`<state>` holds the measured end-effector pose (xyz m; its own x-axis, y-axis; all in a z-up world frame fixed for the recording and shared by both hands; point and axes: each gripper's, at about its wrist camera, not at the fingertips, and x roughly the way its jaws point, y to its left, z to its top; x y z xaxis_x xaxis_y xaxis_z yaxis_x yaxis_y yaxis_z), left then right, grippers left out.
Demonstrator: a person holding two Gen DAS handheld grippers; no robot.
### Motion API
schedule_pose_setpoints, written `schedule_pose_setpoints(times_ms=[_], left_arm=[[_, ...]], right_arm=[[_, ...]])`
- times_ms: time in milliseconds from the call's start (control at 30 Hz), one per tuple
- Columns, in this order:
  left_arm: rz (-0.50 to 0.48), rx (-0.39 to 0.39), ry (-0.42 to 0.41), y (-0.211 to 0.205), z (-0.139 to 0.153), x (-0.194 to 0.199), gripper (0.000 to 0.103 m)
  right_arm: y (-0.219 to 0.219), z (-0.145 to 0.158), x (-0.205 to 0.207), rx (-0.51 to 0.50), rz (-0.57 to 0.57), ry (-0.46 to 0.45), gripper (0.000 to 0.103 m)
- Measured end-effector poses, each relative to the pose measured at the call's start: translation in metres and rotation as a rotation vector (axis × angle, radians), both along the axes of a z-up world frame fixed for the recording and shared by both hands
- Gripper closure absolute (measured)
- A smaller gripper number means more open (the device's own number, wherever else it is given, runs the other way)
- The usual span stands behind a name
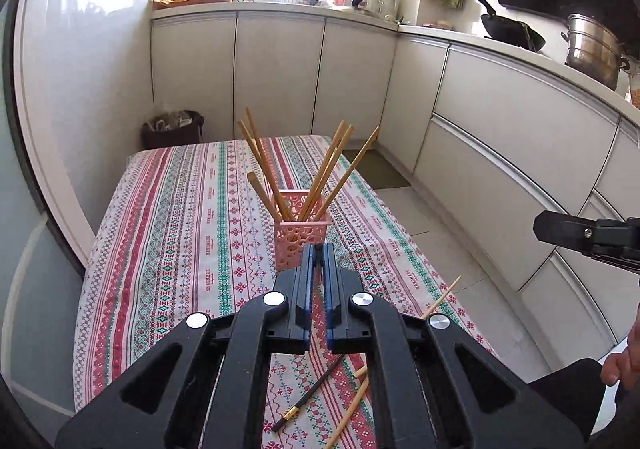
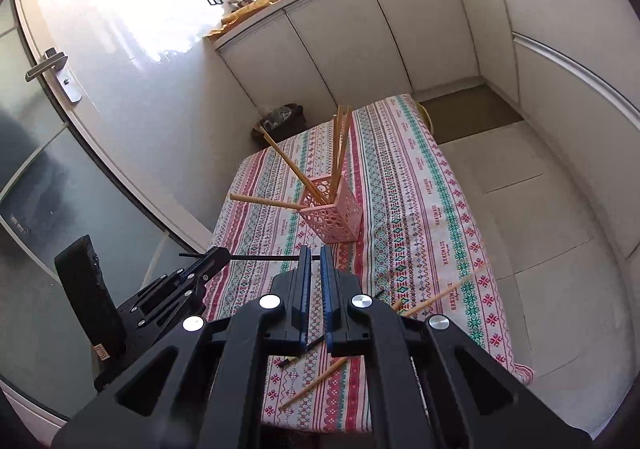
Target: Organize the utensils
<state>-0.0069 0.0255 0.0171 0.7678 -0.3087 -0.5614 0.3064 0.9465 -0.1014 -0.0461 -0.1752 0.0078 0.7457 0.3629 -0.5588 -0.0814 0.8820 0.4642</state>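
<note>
A pink perforated holder (image 1: 301,245) (image 2: 334,213) stands on the striped tablecloth with several wooden chopsticks (image 1: 328,173) (image 2: 340,141) leaning out of it. My left gripper (image 1: 319,263) is shut on a thin black chopstick (image 2: 264,258), which it holds level just in front of the holder. My right gripper (image 2: 315,269) has its jaws nearly closed with nothing between them, above the near part of the table. Loose wooden chopsticks (image 1: 352,409) (image 2: 316,381) and one black chopstick (image 1: 308,397) lie on the cloth below both grippers.
The table (image 1: 168,249) (image 2: 420,209) stands in a kitchen with white cabinets (image 1: 500,137) to the right and behind. A dark bin (image 1: 172,133) sits beyond the table's far left corner. A glass door (image 2: 60,169) is on the left.
</note>
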Motion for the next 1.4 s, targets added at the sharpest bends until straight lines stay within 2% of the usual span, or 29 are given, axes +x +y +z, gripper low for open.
schedule_pose_setpoints(times_ms=[100,200,267,367,433,567,633,767,900,967,1000,1067,1133,1167,1200,1233,1267,1300,1400], left_arm=[[-0.002,0.011,-0.008,0.0,0.006,-0.004,0.1],[-0.005,0.012,-0.014,0.002,0.007,-0.014,0.1],[-0.012,0.01,-0.022,0.004,0.004,-0.019,0.1],[-0.022,0.004,-0.034,0.006,0.002,-0.025,0.1],[-0.03,-0.01,-0.043,0.01,0.0,-0.027,0.1],[-0.045,-0.041,-0.074,0.015,-0.005,-0.028,0.1],[-0.051,-0.05,-0.092,0.018,-0.006,-0.026,0.1],[-0.062,-0.089,-0.117,0.03,-0.005,-0.023,0.1],[-0.066,-0.112,-0.143,0.039,0.0,-0.021,0.1],[-0.072,-0.128,-0.144,0.043,0.001,-0.02,0.1],[-0.077,-0.139,-0.14,0.044,0.001,-0.019,0.1],[-0.083,-0.148,-0.137,0.045,0.001,-0.019,0.1],[-0.082,-0.152,-0.133,0.047,0.001,-0.018,0.1],[-0.078,-0.153,-0.132,0.048,0.001,-0.018,0.1],[-0.072,-0.154,-0.131,0.048,0.002,-0.017,0.1],[-0.065,-0.156,-0.131,0.049,0.002,-0.017,0.1],[-0.063,-0.157,-0.132,0.05,0.002,-0.018,0.1],[-0.06,-0.155,-0.135,0.049,0.003,-0.019,0.1],[-0.057,-0.144,-0.137,0.045,0.003,-0.021,0.1]], right_arm=[[-0.001,0.0,-0.001,-0.006,-0.016,0.013,0.098],[-0.016,-0.017,0.006,-0.002,-0.075,0.092,0.098],[-0.031,-0.042,0.021,0.01,-0.122,0.205,0.095],[-0.068,-0.098,0.047,0.124,-0.229,0.413,0.089],[-0.087,-0.132,0.061,0.181,-0.3,0.523,0.089],[-0.097,-0.175,0.085,0.296,-0.375,0.671,0.088],[-0.093,-0.182,0.099,0.266,-0.423,0.701,0.08],[-0.088,-0.174,0.135,0.048,-0.523,0.729,0.057],[-0.101,-0.177,0.16,-0.093,-0.565,0.762,0.054],[-0.109,-0.183,0.165,-0.098,-0.59,0.773,0.051],[-0.111,-0.19,0.167,-0.082,-0.588,0.787,0.045],[-0.114,-0.209,0.169,-0.016,-0.565,0.828,0.044],[-0.117,-0.218,0.163,0.091,-0.594,0.773,0.045],[-0.117,-0.217,0.161,0.101,-0.597,0.719,0.056],[-0.114,-0.212,0.16,0.066,-0.589,0.677,0.074],[-0.11,-0.206,0.158,0.005,-0.589,0.644,0.086],[-0.107,-0.201,0.157,-0.027,-0.584,0.615,0.092],[-0.105,-0.196,0.153,-0.016,-0.569,0.588,0.096],[-0.096,-0.174,0.142,-0.028,-0.542,0.503,0.098]])
